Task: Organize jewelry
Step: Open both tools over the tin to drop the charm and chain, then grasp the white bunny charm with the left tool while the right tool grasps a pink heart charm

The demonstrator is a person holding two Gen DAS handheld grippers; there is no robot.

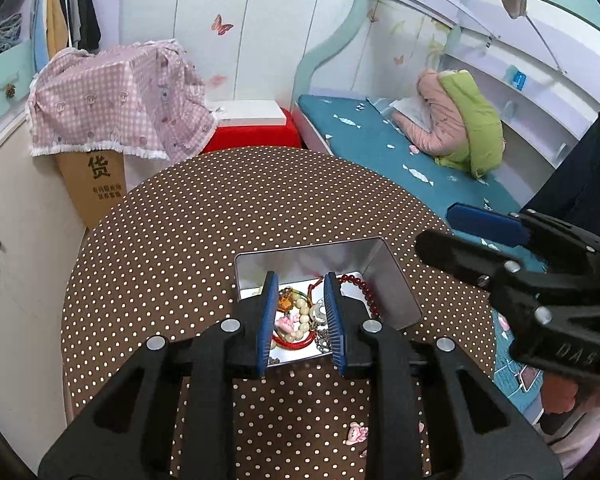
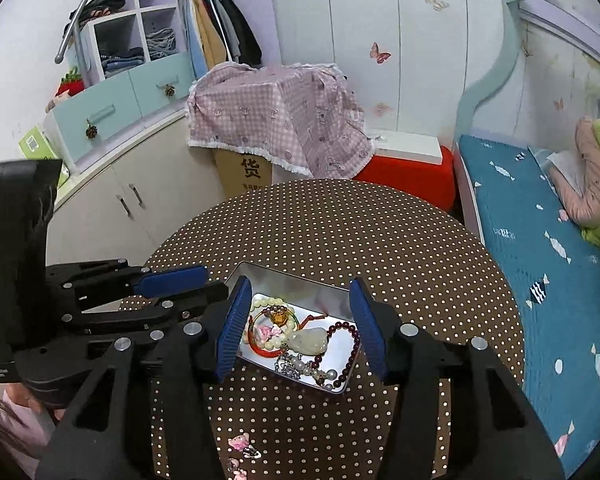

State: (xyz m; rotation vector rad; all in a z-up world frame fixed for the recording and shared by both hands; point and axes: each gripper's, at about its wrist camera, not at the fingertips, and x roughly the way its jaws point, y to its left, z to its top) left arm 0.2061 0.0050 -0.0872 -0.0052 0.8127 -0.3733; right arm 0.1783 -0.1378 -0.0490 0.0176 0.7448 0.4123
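Note:
An open silver tin sits on the dotted table and holds a heap of jewelry: a dark red bead bracelet, a pale jade pendant, a cream bead string and a pearl chain. My right gripper hangs open above the tin, with nothing between its pads. My left gripper is over the same tin from the near side, its jaws narrowly apart and empty. The red beads show beside its right pad. Pink charms lie loose on the table nearer to me.
The round table wears a brown polka-dot cloth. A bed with a blue sheet runs along its right side. Behind it stand a cardboard box under a pink checked cloth, a red stool and a low cabinet.

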